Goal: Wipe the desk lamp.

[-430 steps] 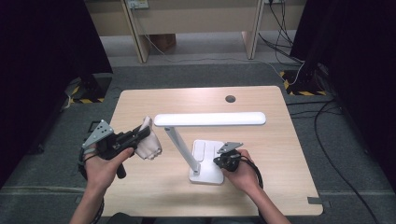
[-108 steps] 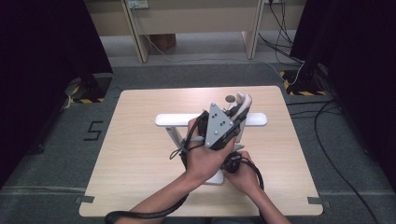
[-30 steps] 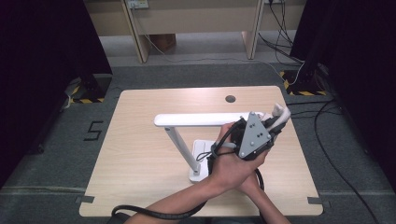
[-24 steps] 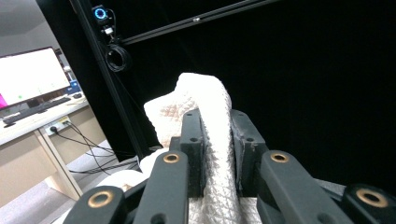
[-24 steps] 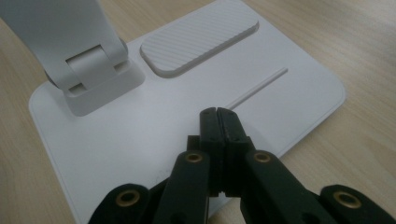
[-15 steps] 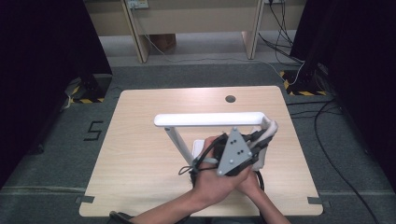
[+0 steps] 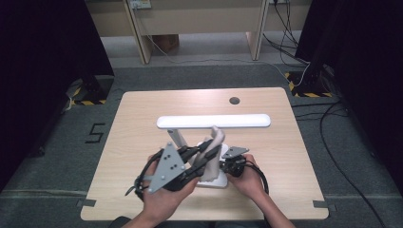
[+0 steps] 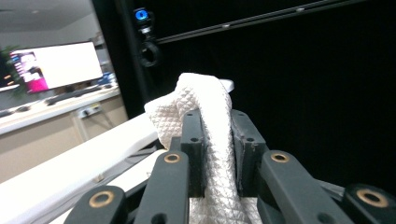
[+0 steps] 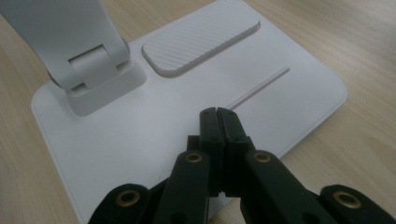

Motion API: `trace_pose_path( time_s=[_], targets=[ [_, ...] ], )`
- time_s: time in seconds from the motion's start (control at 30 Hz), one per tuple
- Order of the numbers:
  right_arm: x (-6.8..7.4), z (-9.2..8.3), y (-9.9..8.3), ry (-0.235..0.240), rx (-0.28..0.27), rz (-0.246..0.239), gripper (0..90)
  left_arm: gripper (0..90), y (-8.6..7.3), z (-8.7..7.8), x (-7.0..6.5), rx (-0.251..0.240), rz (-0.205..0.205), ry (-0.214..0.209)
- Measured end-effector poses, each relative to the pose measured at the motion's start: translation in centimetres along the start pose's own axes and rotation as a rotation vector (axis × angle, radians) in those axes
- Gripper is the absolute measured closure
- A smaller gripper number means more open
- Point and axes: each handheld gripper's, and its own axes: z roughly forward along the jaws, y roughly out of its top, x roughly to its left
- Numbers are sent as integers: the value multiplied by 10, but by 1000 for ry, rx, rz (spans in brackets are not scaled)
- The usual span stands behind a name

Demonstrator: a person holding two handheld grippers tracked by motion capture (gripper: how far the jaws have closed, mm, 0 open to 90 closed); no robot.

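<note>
White cloth [image 8: 212,135] pinched between left gripper's [image 8: 215,140] jaws.

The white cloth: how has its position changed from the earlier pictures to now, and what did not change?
The left claw, shut on the white cloth, carried it from the table's left side across the lamp head to its right end, then back and down before the lamp base. The right claw stayed shut, pressing on the base.
</note>
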Motion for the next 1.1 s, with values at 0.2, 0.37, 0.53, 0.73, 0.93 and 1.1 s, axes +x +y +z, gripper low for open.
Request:
trace_pose_path(
  time_s=[0.2, 0.37, 0.53, 0.73, 0.93, 1.1],
  targets=[
    [0, 0, 0, -2, -1, 0, 900, 777, -16, -42, 24, 2, -18, 106],
    [0, 0, 0, -2, 5, -3, 900, 777, -32, -61, 40, 9, -49, 167],
    [1, 0, 0, -6, 1, -1, 900, 776, -44, -72, 54, 20, -83, 210],
    [0, 0, 1, -3, 3, -5, 900, 776, -57, -69, 73, 39, -107, 227],
    [0, 0, 0, 0, 2, -1, 900, 776, -58, -61, 83, 31, -102, 204],
    [0, 0, 0, 1, 3, 1, 900, 775, -58, -55, 88, 19, -96, 171]
  ],
)
